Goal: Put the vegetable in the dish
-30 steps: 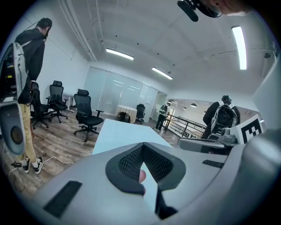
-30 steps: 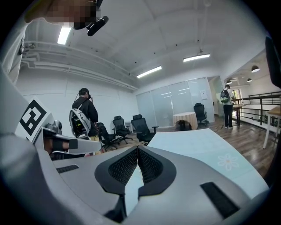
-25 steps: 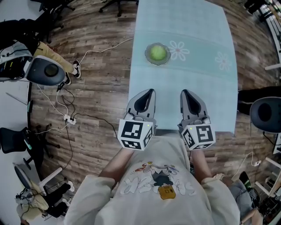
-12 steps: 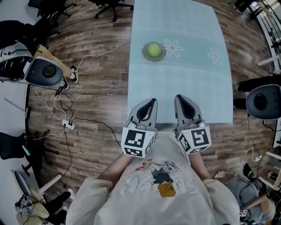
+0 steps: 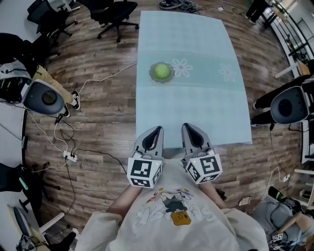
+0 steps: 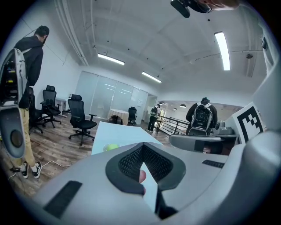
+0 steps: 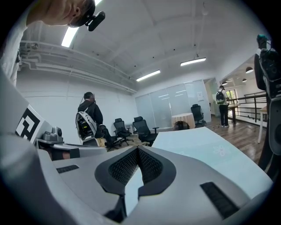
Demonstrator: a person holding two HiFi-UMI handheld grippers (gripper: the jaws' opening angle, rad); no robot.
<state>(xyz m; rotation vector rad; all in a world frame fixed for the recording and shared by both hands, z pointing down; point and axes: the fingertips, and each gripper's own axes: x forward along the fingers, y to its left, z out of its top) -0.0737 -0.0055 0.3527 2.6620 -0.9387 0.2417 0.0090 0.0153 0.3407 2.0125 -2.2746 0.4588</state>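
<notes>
A round green vegetable [image 5: 161, 71] lies in a small glass dish [image 5: 152, 77] on the left side of the pale blue table [image 5: 196, 108]. In the left gripper view the vegetable [image 6: 111, 147] shows far ahead, just over the jaws. My left gripper [image 5: 155, 131] and right gripper [image 5: 190, 127] are side by side at the table's near edge, close to my body and far from the dish. Both are shut with nothing in them: the left gripper [image 6: 142, 146] and the right gripper [image 7: 138, 150] each show their jaws meeting at the tip.
Wood floor surrounds the table. Cables and a power strip [image 5: 67, 157] lie on the floor at left. Office chairs [image 5: 115, 11] stand at the far end, and a dark round chair [image 5: 289, 104] at the right. People stand in the room [image 7: 89, 115].
Both grippers have drawn back from over the table's near end to its edge, towards my body. The dish with the vegetable now lies farther ahead. The jaws stayed shut.
</notes>
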